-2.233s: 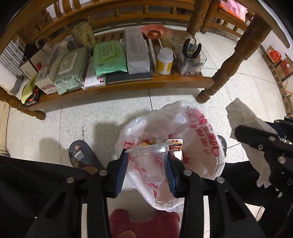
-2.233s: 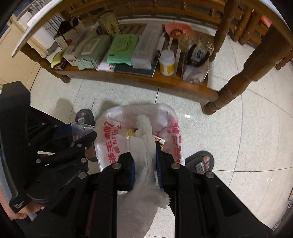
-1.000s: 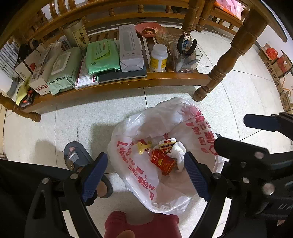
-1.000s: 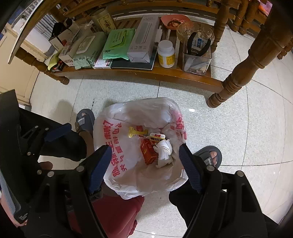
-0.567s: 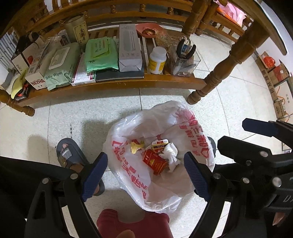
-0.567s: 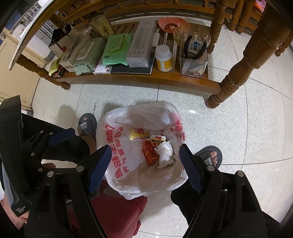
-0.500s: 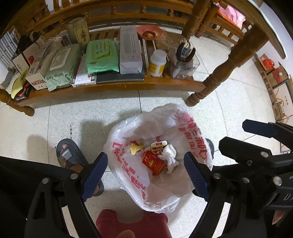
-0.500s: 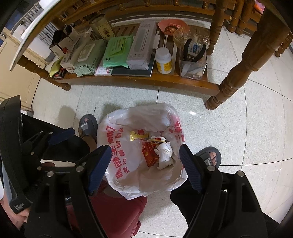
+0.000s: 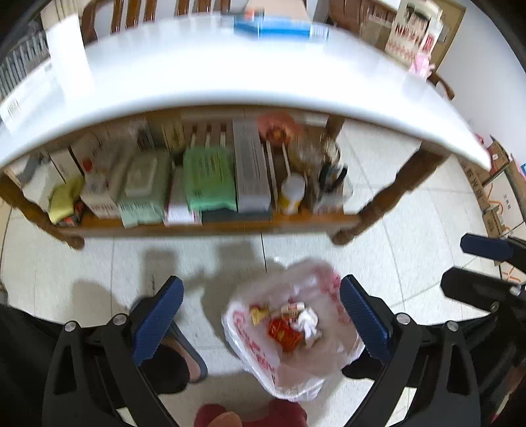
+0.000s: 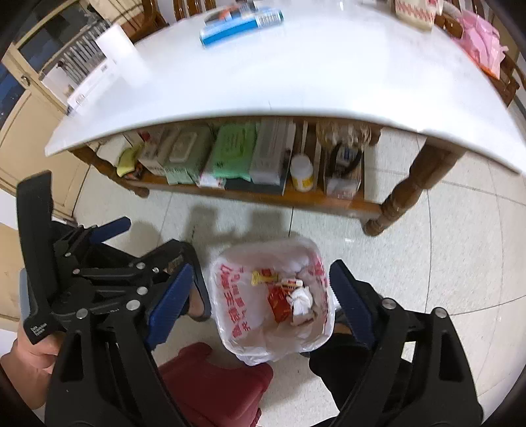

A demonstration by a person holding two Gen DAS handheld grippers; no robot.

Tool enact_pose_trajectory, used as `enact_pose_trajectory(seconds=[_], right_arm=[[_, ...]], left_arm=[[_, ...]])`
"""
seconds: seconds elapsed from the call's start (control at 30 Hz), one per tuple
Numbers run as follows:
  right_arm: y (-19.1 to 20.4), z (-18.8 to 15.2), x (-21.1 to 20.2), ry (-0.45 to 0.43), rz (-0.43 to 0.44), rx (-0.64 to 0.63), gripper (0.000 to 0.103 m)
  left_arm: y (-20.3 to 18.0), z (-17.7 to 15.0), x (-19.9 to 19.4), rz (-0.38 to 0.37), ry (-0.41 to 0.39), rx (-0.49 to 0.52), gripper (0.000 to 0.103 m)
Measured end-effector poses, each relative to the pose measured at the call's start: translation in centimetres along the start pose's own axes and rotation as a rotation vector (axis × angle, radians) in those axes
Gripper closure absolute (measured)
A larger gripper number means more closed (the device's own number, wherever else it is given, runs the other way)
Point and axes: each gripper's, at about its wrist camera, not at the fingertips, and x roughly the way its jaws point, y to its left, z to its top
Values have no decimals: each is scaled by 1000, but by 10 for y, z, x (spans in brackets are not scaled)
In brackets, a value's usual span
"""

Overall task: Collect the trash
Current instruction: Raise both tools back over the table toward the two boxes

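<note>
A white plastic bag point(image 9: 250, 331) with red print stands open on the tiled floor and also shows in the right wrist view point(image 10: 236, 295). Inside lie a red packet point(image 9: 284, 331), a crumpled white tissue point(image 9: 307, 323) and a yellow wrapper point(image 9: 258, 312). My left gripper point(image 9: 259, 285) hangs high above the bag, its jaws opening, nothing between its pads. My right gripper point(image 10: 261, 267) is likewise high over the bag, jaws opening and empty. Each gripper shows at the edge of the other's view.
A white table top point(image 9: 230, 72) carries a blue box point(image 9: 279, 28) and a white box point(image 10: 98, 65). Its lower wooden shelf point(image 9: 210, 223) holds wipes, boxes and a bottle. A table leg point(image 9: 378, 203), a person's sandalled foot point(image 9: 187, 354), a red stool point(image 10: 213, 381) and cardboard boxes point(image 9: 499, 197) surround the bag.
The clear cup and the tissue were let go into the bag. Both grippers have since risen, so the bag looks smaller and the table top has come into view. Both jaws stand wider.
</note>
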Motion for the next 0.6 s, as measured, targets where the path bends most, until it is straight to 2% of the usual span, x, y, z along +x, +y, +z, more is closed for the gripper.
enact_pose_trajectory(seconds=[0.3,0.43,0.6], right_arm=[[18,37,-40,-71,-18,-20,18],[25,59,-56,-97,-32,0,13],[36,86,-70,-124,-55,1,12]], left_arm=[[8,57,-56,6,-125,9,8],[19,83,-68,23,-155,-10,8],[27,110,-75,39,-187,-7,8]])
